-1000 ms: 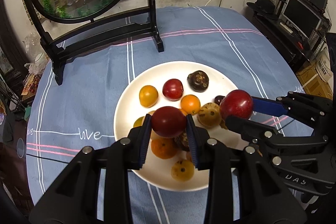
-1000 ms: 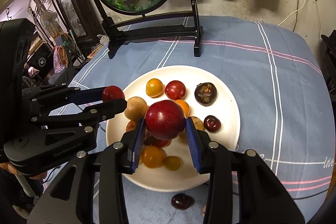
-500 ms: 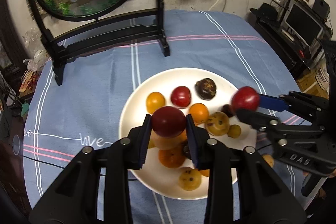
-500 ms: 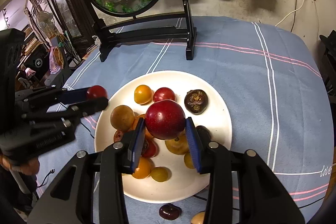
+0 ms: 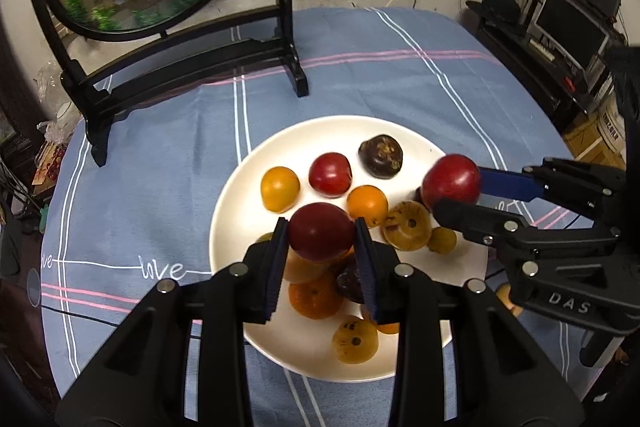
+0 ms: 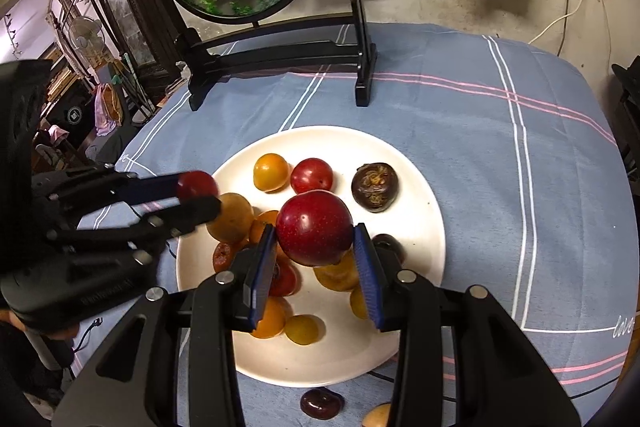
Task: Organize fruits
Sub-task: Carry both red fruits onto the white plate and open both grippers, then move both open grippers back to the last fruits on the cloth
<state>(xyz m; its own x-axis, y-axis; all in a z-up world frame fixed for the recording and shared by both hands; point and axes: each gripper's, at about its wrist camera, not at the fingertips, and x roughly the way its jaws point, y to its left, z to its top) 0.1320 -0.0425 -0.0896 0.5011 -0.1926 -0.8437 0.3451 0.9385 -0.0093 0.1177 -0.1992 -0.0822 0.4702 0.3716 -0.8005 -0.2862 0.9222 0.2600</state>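
Observation:
A white plate (image 5: 236, 187) (image 6: 416, 195) on the blue tablecloth holds several fruits: orange, red, tan and dark ones. My left gripper (image 5: 321, 238) (image 6: 200, 195) is shut on a dark red plum (image 5: 321, 235) just above the plate's near-left part. My right gripper (image 6: 315, 231) (image 5: 454, 195) is shut on a larger red plum (image 6: 315, 227) (image 5: 451, 183) above the plate's right side. A dark mangosteen (image 5: 380, 155) (image 6: 375, 187) lies at the plate's far edge.
A black-framed round goldfish screen (image 5: 176, 39) (image 6: 276, 47) stands behind the plate. Off the plate's near edge lie a dark fruit (image 6: 322, 403) and a tan one (image 6: 378, 415). A desk with a monitor (image 5: 568, 27) is off to the right; cluttered furniture (image 6: 80, 99) is on the left.
Both grippers keep their plums. In the left wrist view the plate and screen have slid right and nearer; the right gripper has shifted slightly over the plate.

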